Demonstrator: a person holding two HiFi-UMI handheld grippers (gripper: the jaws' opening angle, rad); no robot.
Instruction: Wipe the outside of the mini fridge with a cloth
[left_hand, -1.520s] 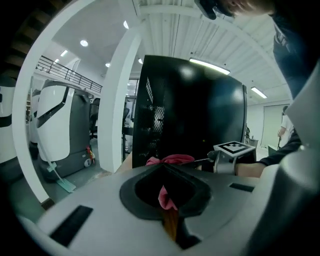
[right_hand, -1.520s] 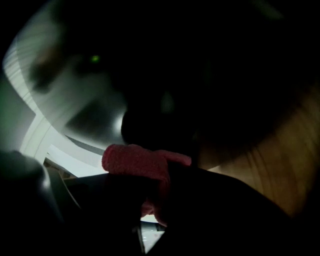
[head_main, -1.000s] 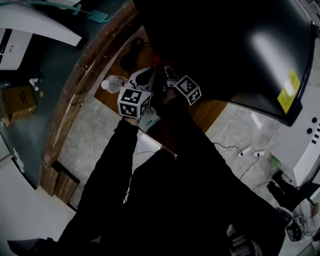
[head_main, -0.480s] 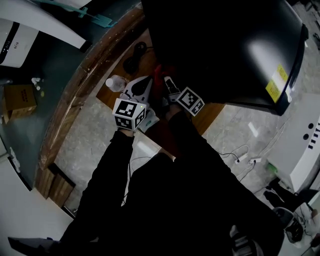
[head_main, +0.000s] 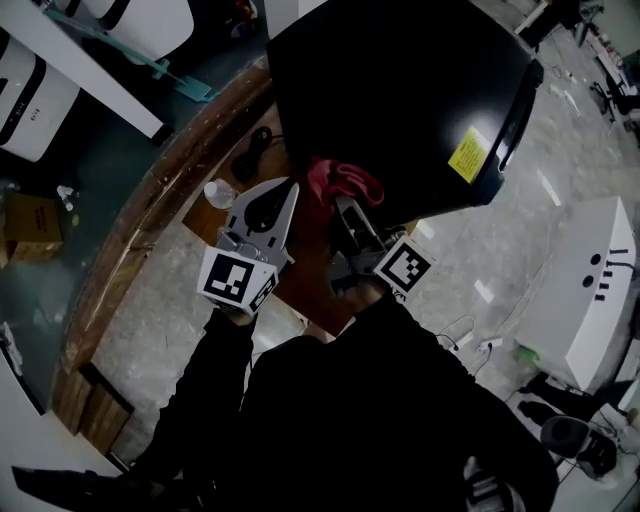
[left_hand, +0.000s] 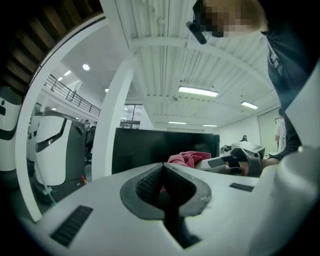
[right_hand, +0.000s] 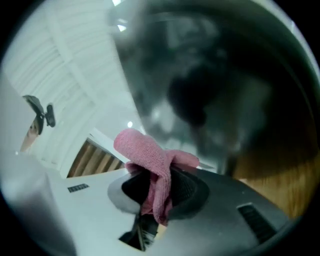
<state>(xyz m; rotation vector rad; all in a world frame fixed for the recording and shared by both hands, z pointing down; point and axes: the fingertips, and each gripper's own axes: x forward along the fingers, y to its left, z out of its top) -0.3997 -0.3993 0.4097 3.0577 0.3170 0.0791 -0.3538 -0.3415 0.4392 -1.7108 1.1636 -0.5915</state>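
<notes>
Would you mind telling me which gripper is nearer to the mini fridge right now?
Right. The right gripper, shut on the pink cloth, is up at the dark side of the mini fridge; the left gripper, shut and empty, sits beside it, slightly farther back.

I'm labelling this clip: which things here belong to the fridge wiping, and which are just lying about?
For the job: fridge, pink cloth, right gripper clamping it.
Lying about: plastic bottle, black cable, cardboard box.
</notes>
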